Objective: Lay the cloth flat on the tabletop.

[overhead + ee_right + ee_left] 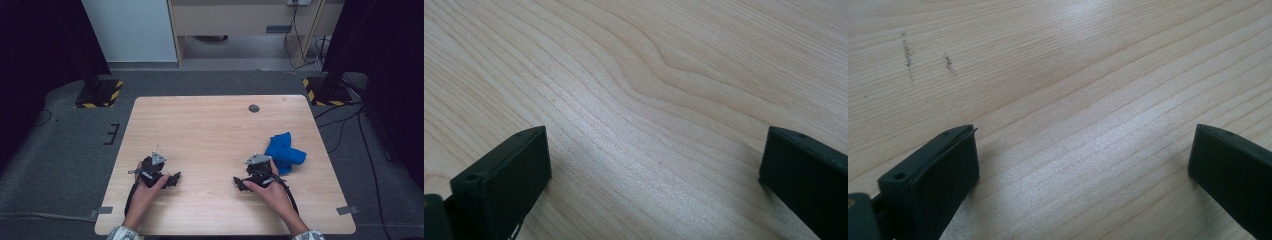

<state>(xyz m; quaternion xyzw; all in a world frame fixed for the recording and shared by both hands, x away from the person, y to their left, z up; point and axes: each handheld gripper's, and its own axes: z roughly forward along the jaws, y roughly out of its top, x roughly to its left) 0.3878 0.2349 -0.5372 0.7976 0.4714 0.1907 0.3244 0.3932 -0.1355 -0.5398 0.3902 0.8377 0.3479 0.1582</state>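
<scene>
High view – table: a pale wooden table (210,125) with both grippers resting on its near part, each held in one hand of the person.
High view – cloth: a blue cloth (284,152) lies crumpled near the right edge of the table, bunched into a loose heap with folds standing up.
High view – right gripper: the right gripper (241,183) lies just beside the cloth, which is behind it and to its right; its jaws point toward the middle of the table, away from the cloth.
High view – left gripper: the left gripper (173,179) is well apart from the cloth, on the other side of the table.
Left gripper view – jaws: the left gripper (1083,150) has its two black jaws wide apart, with bare wood between them.
Right gripper view – jaws: the right gripper (654,150) also stands wide apart over bare wood grain – nothing is held.
Handling – judgement: the cloth is probably light and soft, will sag when lifted, and is not fragile.
Where to hold – judgement: a raised fold or a free corner seems best – a flat part may slip out of the pads.
</scene>
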